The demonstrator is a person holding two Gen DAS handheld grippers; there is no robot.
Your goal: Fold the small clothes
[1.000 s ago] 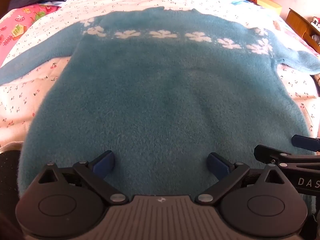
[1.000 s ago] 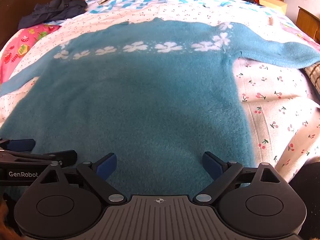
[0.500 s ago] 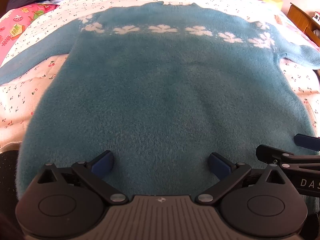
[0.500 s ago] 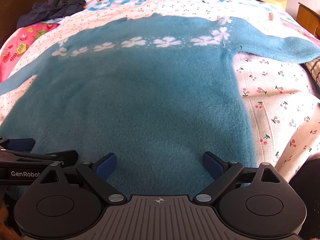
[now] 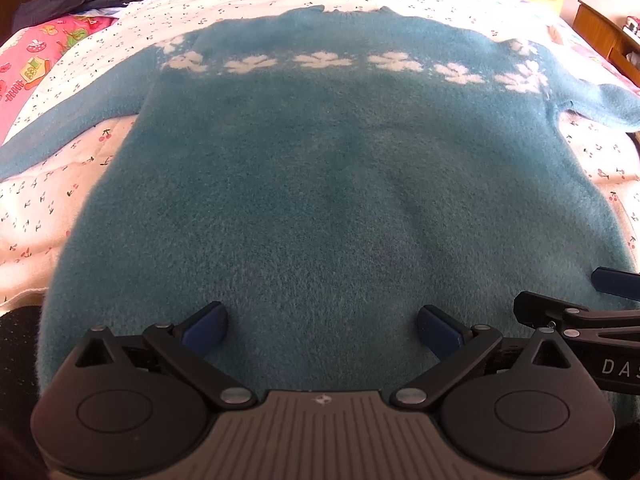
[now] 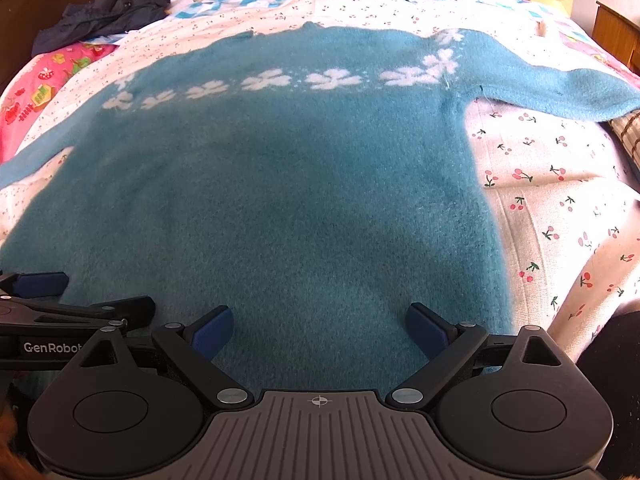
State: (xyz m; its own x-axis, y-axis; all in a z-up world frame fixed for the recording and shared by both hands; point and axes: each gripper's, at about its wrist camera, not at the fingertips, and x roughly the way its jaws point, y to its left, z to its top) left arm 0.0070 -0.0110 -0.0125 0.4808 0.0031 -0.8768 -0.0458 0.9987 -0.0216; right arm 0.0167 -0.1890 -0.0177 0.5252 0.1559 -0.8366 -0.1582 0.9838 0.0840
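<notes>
Both wrist views: jaws wide over sweater (image 5: 320,184).

"GenRobot" on the left claw (image 6: 36,296); "DAS", cut off, on the right claw (image 5: 580,300).
</notes>
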